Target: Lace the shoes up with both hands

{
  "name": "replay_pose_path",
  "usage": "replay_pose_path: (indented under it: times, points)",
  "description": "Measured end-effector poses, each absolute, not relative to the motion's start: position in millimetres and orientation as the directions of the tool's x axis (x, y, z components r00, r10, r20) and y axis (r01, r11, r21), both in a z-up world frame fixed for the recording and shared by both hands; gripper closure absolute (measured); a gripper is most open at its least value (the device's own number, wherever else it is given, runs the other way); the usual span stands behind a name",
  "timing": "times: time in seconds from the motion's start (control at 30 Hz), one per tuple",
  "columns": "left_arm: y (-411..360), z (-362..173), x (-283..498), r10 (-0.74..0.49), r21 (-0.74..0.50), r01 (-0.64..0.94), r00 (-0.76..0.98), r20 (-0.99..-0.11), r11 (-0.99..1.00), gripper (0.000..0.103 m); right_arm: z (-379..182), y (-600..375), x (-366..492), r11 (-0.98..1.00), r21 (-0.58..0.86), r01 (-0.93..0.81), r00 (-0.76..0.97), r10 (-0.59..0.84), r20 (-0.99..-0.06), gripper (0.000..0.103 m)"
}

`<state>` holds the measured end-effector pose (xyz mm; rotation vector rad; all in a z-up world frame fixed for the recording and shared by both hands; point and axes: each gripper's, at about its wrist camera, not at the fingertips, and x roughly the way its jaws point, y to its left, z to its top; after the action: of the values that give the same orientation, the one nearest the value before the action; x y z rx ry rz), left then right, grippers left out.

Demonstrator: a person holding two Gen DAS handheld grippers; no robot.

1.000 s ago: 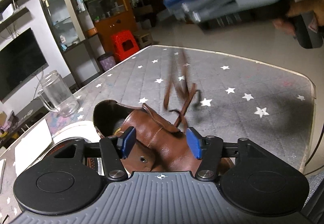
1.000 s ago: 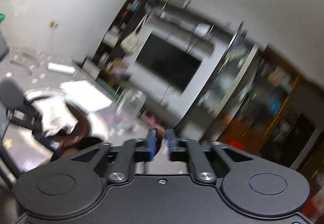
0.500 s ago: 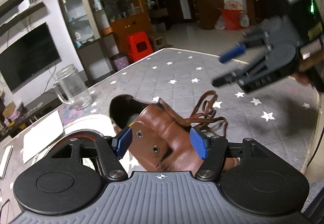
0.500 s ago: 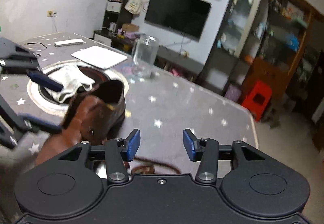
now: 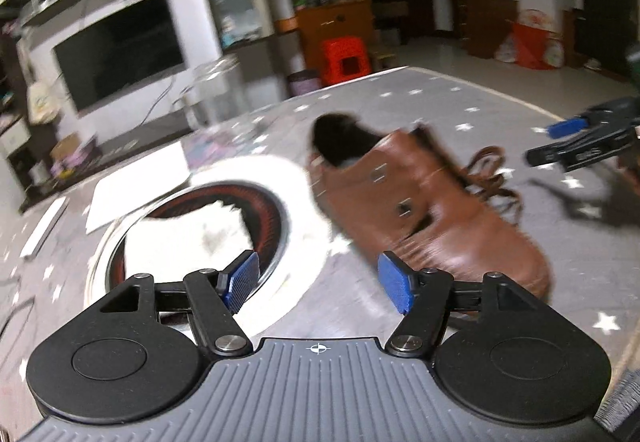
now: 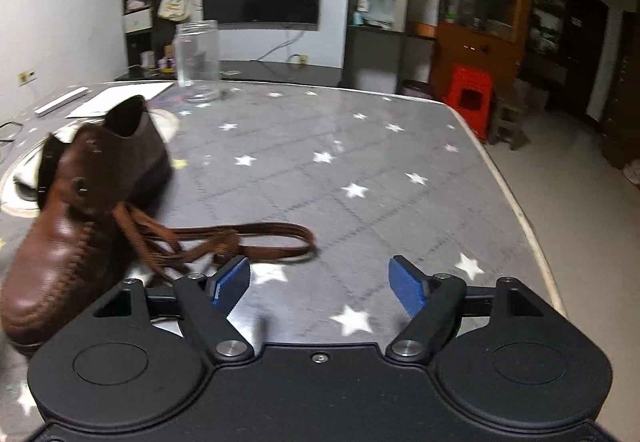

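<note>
A brown leather shoe lies on the grey star-patterned table, its toe toward me. Its loose brown lace trails in loops on the cloth beside it. My left gripper is open with only table between its pads, and the shoe sits just beyond and right of its right pad. My right gripper hangs low over the table with its jaws opening and nothing between them. The lace loops lie just ahead of its left pad, and the shoe is at its left. In the left wrist view the right gripper shows at far right.
A round dish with a white cloth sits left of the shoe. A glass jar, a white sheet and a white bar stand toward the table's far side. The table's edge runs along the right.
The right gripper came down from high above to just over the table and opened from shut; the lace now lies on the cloth. The left gripper shifted left, off the shoe, and widened a little.
</note>
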<state>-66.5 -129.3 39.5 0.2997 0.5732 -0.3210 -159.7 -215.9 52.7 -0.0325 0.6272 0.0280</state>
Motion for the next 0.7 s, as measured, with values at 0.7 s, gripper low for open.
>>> replay_pose_path:
  times: [0.7]
  points:
    - [-69, 5, -34, -0.003, 0.16, 0.118, 0.812, -0.583, 0.98, 0.035, 23, -238, -143, 0.999, -0.002, -0.034, 0.803, 0.026, -0.595, 0.012]
